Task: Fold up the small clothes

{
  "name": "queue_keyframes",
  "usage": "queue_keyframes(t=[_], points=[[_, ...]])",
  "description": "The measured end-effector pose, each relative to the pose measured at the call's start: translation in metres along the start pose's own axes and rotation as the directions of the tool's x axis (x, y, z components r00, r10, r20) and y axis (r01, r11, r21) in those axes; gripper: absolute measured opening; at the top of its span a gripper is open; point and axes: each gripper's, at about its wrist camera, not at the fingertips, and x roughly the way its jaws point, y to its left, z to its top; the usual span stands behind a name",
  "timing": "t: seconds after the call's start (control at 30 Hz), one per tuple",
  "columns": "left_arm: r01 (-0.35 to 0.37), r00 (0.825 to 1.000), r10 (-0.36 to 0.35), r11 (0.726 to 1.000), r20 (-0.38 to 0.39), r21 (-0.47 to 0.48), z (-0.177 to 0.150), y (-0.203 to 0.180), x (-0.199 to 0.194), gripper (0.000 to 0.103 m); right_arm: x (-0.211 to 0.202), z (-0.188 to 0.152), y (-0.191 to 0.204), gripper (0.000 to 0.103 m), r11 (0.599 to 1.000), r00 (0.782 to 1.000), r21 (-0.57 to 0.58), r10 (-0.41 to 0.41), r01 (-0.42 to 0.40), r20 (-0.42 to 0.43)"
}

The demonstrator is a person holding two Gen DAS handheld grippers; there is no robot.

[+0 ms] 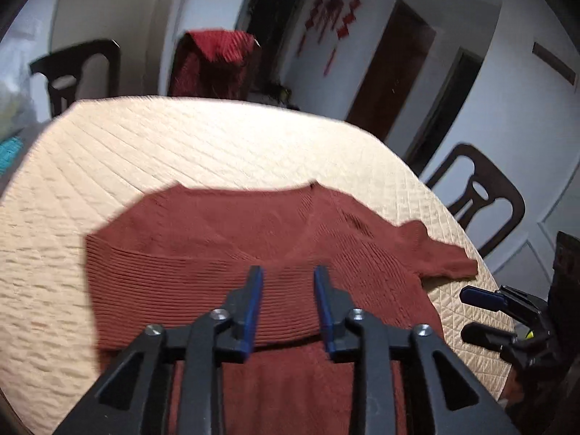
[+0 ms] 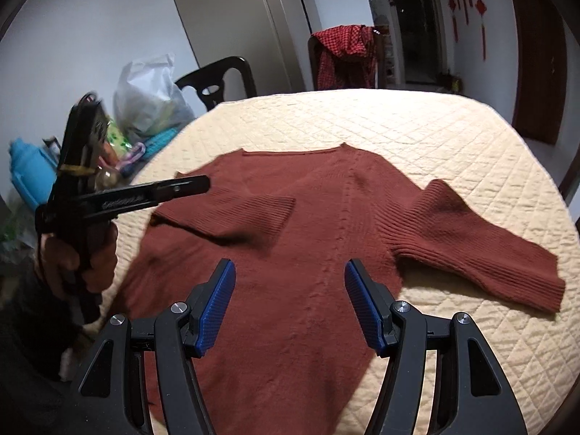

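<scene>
A rust-red knit sweater lies flat on the cream quilted table cover. One ribbed sleeve is folded across its chest, and the other sleeve stretches out to the right. My left gripper hovers over the folded sleeve with its jaws apart and nothing between them. In the right wrist view the left gripper shows from the side, held by a hand. My right gripper stands wide open above the sweater's body, empty. The right gripper also appears at the table's right edge.
Dark wooden chairs stand around the table. One chair carries a red checked garment. A plastic bag, a blue container and small clutter sit past the table's left edge. Bare quilted cover lies beyond the sweater's collar.
</scene>
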Motion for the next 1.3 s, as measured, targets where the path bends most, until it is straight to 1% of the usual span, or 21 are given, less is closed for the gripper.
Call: queue_keyframes(t=[0.07,0.13,0.17,0.23,0.27,0.3,0.33,0.4,0.53,0.6,0.63,0.7,0.73,0.8,0.9,0.97,1.0,1.1,1.17,1.23,1.3], points=[[-0.038,0.999,0.038,0.999,0.033,-0.001,0.003,0.012,-0.015,0.033,0.0,0.008,0.002,0.063,1.0,1.0,-0.002,0.019,-0.019,0.002],[-0.112,0.992,0.112,0.994,0.056,-0.007,0.003,0.029,-0.028,0.033,0.003,0.016,0.004,0.063,0.999,0.999,0.007,0.032,-0.032,0.0],[-0.147,0.987,0.148,0.989,0.062,-0.014,0.003,0.037,-0.031,0.033,0.007,0.021,0.005,0.063,0.999,0.999,0.015,0.034,-0.034,-0.009],[-0.2,0.979,0.202,0.979,0.042,-0.048,0.002,0.057,-0.031,0.033,0.02,0.029,0.008,0.063,0.998,0.998,0.033,0.06,-0.059,-0.031],[-0.215,0.976,0.217,0.975,0.028,-0.06,-0.001,0.065,-0.028,0.033,0.031,0.032,0.008,0.06,0.997,0.996,0.044,0.071,-0.069,-0.05],[-0.234,0.972,0.236,0.97,0.012,-0.069,-0.004,0.073,-0.025,0.033,0.041,0.035,0.006,0.05,0.996,0.995,0.059,0.072,-0.067,-0.075],[-0.247,0.969,0.248,0.966,-0.002,-0.077,-0.009,0.078,-0.019,0.033,0.054,0.038,0.005,0.047,0.995,0.991,0.076,0.078,-0.07,-0.106],[-0.254,0.967,0.251,0.963,-0.039,-0.094,-0.015,0.087,-0.007,0.033,0.076,0.041,0.001,0.037,0.991,0.984,0.104,0.096,-0.08,-0.153],[-0.243,0.968,0.237,0.966,-0.079,-0.09,-0.025,0.09,0.008,0.033,0.116,0.044,-0.003,0.03,0.985,0.967,0.159,0.1,-0.063,-0.233],[-0.243,0.968,0.237,0.967,-0.082,-0.077,-0.028,0.085,0.009,0.033,0.129,0.042,-0.001,0.022,0.984,0.958,0.164,0.11,-0.068,-0.263],[-0.246,0.967,0.24,0.967,-0.083,-0.071,-0.029,0.084,0.01,0.033,0.133,0.041,0.0,0.019,0.985,0.957,0.162,0.105,-0.062,-0.271],[-0.247,0.967,0.241,0.967,-0.086,-0.064,-0.028,0.083,0.01,0.033,0.136,0.043,0.001,0.009,0.985,0.957,0.157,0.107,-0.066,-0.271],[-0.247,0.966,0.242,0.967,-0.086,-0.063,-0.029,0.083,0.011,0.033,0.135,0.044,0.002,0.008,0.985,0.957,0.159,0.112,-0.071,-0.269],[-0.249,0.966,0.243,0.966,-0.089,-0.068,-0.031,0.086,0.013,0.033,0.129,0.051,0.002,0.007,0.984,0.964,0.154,0.122,-0.087,-0.235],[-0.248,0.967,0.241,0.966,-0.088,-0.076,-0.032,0.089,0.016,0.033,0.114,0.066,0.0,0.006,0.984,0.98,0.138,0.133,-0.113,-0.147],[-0.247,0.967,0.241,0.966,-0.085,-0.075,-0.031,0.089,0.017,0.033,0.115,0.071,-0.003,0.006,0.986,0.986,0.121,0.126,-0.112,-0.112],[-0.249,0.966,0.243,0.966,-0.085,-0.074,-0.031,0.089,0.017,0.033,0.12,0.072,-0.008,0.006,0.987,0.986,0.125,0.114,-0.099,-0.122],[-0.25,0.966,0.244,0.965,-0.086,-0.075,-0.031,0.089,0.014,0.033,0.141,0.062,-0.023,0.007,0.987,0.975,0.154,0.072,-0.04,-0.209],[-0.244,0.968,0.238,0.967,-0.076,-0.081,-0.028,0.089,0.008,0.033,0.137,0.057,-0.028,0.007,0.985,0.976,0.169,0.08,-0.046,-0.203],[-0.255,0.966,0.251,0.964,-0.055,-0.073,-0.02,0.09,0.004,0.033,0.129,0.057,-0.029,0.01,0.981,0.976,0.183,0.105,-0.07,-0.189],[-0.278,0.96,0.276,0.958,-0.044,-0.066,-0.01,0.09,0.006,0.033,0.125,0.063,-0.026,0.022,0.982,0.981,0.175,0.096,-0.066,-0.171]])
